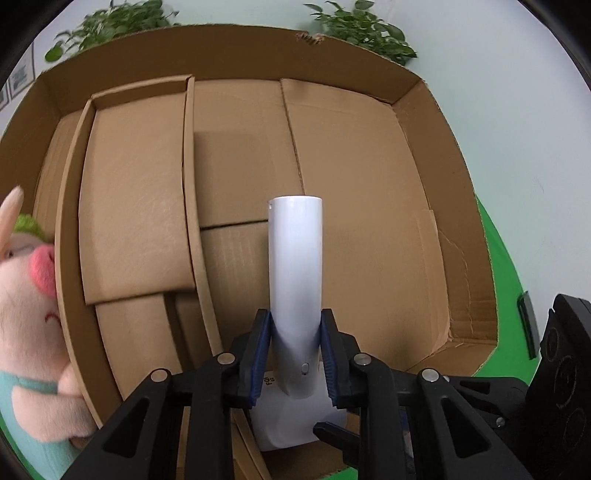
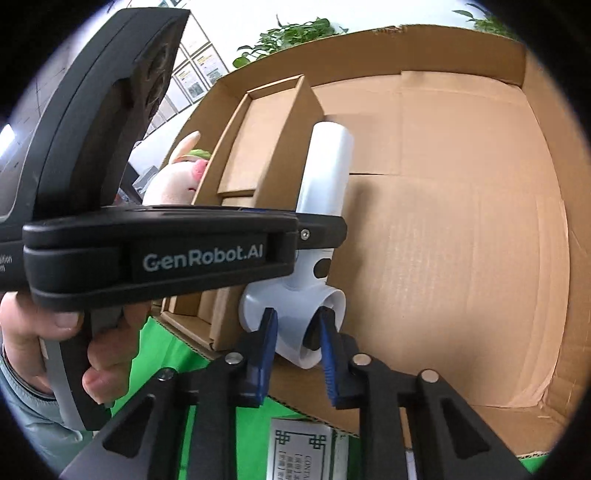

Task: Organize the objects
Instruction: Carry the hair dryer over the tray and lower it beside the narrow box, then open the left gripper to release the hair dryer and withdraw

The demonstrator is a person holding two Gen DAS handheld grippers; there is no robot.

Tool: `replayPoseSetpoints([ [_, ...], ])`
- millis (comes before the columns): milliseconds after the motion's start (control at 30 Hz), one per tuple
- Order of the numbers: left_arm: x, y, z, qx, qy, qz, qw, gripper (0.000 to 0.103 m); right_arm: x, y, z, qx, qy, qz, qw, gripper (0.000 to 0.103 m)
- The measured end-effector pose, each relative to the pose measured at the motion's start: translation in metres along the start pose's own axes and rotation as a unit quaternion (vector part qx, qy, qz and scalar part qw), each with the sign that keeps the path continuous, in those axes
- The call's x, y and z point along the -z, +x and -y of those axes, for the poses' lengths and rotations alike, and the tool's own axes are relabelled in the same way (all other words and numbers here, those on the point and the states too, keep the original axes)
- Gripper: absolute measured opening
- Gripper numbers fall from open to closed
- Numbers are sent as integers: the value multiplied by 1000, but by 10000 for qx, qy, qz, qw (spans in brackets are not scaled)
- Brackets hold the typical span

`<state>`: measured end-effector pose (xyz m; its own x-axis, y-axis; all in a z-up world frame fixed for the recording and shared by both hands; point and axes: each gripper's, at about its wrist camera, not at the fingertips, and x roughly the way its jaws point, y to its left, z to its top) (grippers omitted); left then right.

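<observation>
A white hair dryer [image 1: 295,258] hangs over the open cardboard box [image 1: 417,258], handle pointing away from me in the left wrist view. My left gripper [image 1: 295,332] is shut on the lower handle, a blue pad pressed to each side. In the right wrist view the hair dryer [image 2: 325,170] shows its short barrel toward the camera. My right gripper [image 2: 297,332] is shut on the barrel's open end, one pad outside the wall and the other at the mouth. A hand [image 2: 55,343] holds the left gripper's body, which crosses that view.
The cardboard box [image 2: 461,240] has a folded cardboard insert [image 1: 133,192] along its left side and bare floor on the right. A pink plush pig [image 1: 26,314] leans outside the left wall. Green cloth [image 2: 166,354] covers the table, a printed label [image 2: 299,450] lies near, and plants [image 1: 365,29] stand behind.
</observation>
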<state>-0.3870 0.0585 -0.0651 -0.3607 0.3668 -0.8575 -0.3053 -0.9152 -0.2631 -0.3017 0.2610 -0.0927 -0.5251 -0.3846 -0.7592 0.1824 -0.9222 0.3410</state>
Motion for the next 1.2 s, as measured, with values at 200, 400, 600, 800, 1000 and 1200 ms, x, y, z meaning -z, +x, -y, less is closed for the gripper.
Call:
replayPoseSetpoints([
  [200,1,1,-1,-231,-171,-42,9996,25,1,1,4,-48,-28,-78,10000,19],
  [400,-4,-3,-4,-208,-299,-86,9993,25,2,1,5,-20,-98,-99,9999,20],
  [600,0,-26,-7,-2,-317,111,9994,39,6,2,6,8,-156,-74,9999,20],
  [800,12,-69,-16,-170,-305,744,9966,59,24,2,-21,208,-228,-64,9995,20],
  [1000,25,-90,-28,-291,-246,1055,9937,60,1,12,-21,360,19,-95,9993,20],
  [1200,40,-95,-44,-260,-347,1113,9928,60,-22,24,-23,217,386,-152,9989,20],
])
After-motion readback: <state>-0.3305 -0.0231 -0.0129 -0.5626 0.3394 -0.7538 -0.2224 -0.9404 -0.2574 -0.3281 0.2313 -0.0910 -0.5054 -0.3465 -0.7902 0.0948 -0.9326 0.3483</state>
